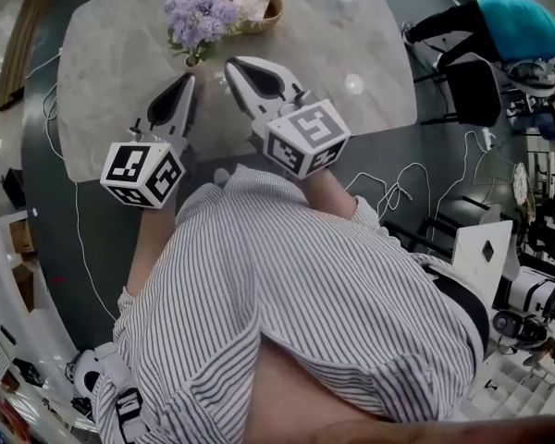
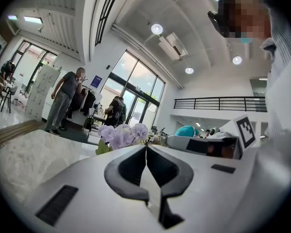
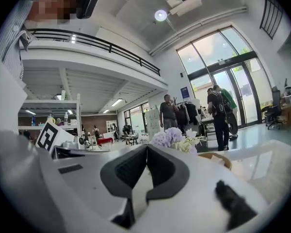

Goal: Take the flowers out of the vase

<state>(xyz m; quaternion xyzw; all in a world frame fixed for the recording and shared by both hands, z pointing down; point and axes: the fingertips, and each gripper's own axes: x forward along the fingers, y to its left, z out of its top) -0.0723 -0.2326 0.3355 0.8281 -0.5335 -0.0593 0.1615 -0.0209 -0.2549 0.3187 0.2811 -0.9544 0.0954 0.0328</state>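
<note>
Striped shirt (image 1: pixel 287 285): closest thing to the head camera. It fills the bottom half, so that's the person holding both tools.
Left gripper (image 1: pixel 188 80): jaws pressed together with nothing between them, tip just short of the vase over the marble surface (image 1: pixel 111 91).
Right gripper (image 1: pixel 232 64): same deal, jaws closed and empty, tip just beside the vase on its right.
Flowers (image 1: pixel 200 17): pale purple bunch with some cream bits, sitting in the vase near the far edge of the surface, next to a wicker basket (image 1: pixel 274 12). Not out yet.
Vase (image 1: pixel 193 59): only a sliver shows under the blooms, so can't tell its shape.
Step in hand: looks like the approach to me. Both sets of jaws need to spread first. I'd steady the vase with one, pinch the stems low with the other, then lift straight up so the vase doesn't tip.
Head view only: the layout, i.e. which gripper sits on which side of the vase, the basket behind, and cables (image 1: pixel 402 178) on the floor.
Gripper views only: the closed jaw seam up close, plus blooms poking up just past the tips. The vase itself is hidden behind the gripper bodies there.
</note>
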